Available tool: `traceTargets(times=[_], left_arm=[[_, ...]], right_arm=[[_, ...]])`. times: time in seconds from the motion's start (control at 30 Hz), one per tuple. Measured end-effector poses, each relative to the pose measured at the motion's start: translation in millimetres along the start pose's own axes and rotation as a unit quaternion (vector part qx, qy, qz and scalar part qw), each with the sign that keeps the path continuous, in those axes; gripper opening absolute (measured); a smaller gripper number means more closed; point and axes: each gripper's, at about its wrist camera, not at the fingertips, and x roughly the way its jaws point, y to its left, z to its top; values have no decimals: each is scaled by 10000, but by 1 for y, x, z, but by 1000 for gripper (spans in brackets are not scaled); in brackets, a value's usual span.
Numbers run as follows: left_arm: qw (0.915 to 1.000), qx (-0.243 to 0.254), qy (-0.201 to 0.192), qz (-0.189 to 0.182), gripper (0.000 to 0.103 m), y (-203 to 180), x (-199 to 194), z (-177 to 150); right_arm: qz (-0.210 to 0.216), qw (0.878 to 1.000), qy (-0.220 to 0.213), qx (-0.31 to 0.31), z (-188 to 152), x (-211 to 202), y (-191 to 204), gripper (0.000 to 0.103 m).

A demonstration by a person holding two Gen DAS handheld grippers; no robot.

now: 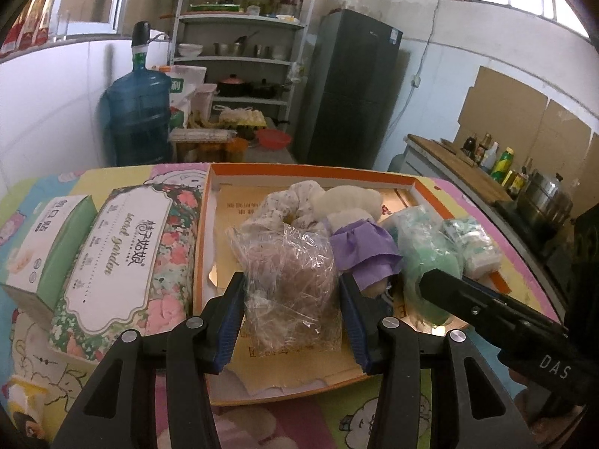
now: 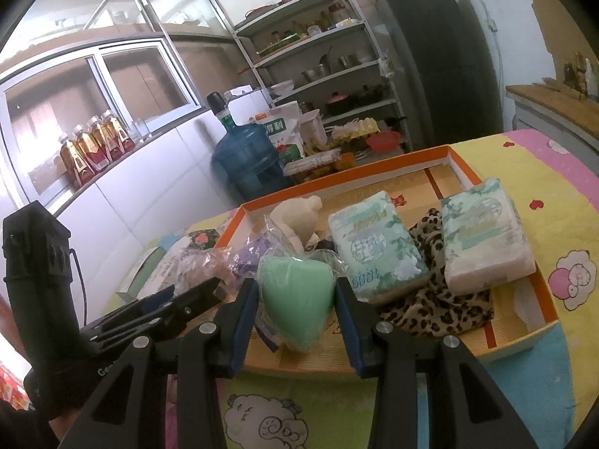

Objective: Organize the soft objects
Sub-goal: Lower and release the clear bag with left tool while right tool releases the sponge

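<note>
Fingers of left gripper (image 1: 292,299) clamp the crinkly clear bag (image 1: 288,269); right gripper (image 2: 297,310) pinches the green sponge (image 2: 297,299). Both packets sit over the orange tray (image 2: 539,331), gripped for sorting, I judge.

I find the shallow orange-rimmed cardboard tray (image 1: 425,191) crowded; its far right corner (image 2: 441,177) is bare. The floral tissue pack (image 1: 123,258) blocks the tray's left side.

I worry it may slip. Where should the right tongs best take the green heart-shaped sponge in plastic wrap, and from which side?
Probably across the broad upper lobes of the green heart sponge, coming from the near side, above its point. The right tongs already straddle it there, and the loose wrap bunches mostly behind.
</note>
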Motion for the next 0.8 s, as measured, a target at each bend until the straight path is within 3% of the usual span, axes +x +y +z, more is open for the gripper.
traceTargets(times=[0.8], left_arm=[[9993, 173, -318, 48, 62, -5, -18, 1]], right_arm=[[-123, 9999, -68, 27, -5, -2, 0, 52]])
